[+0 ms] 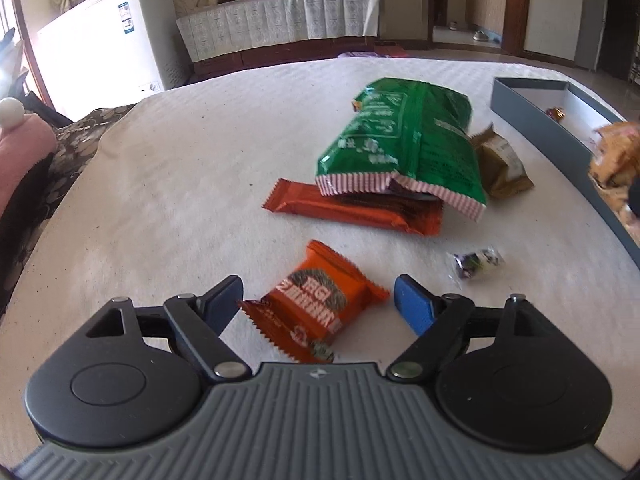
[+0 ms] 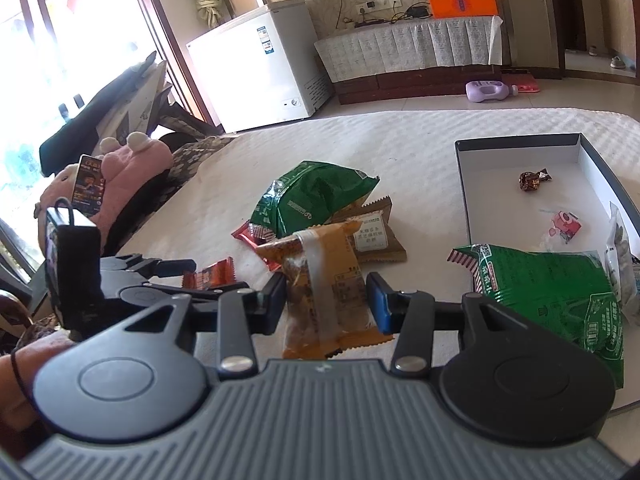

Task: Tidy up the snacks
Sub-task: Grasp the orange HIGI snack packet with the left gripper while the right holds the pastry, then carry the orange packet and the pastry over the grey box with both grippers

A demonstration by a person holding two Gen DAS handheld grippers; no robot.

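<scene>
Left tongs [image 1: 318,300] stand apart around an orange packet [image 1: 320,308] on the bed [image 1: 160,200], not yet clamped. Beyond lie a bar [image 1: 352,210], green bag [image 1: 404,140], brown packet [image 1: 500,168] and candy [image 1: 476,264], all unsorted.

Right tongs [image 2: 326,300] are clamped on a yellow pastry [image 2: 324,292]. The box [image 2: 520,142] holds several sweets and a second bag [image 2: 560,300], so sorting seems partly done. Its right edge is cut off.

Both wrist views face low across the bed [image 1: 160,184]
</scene>
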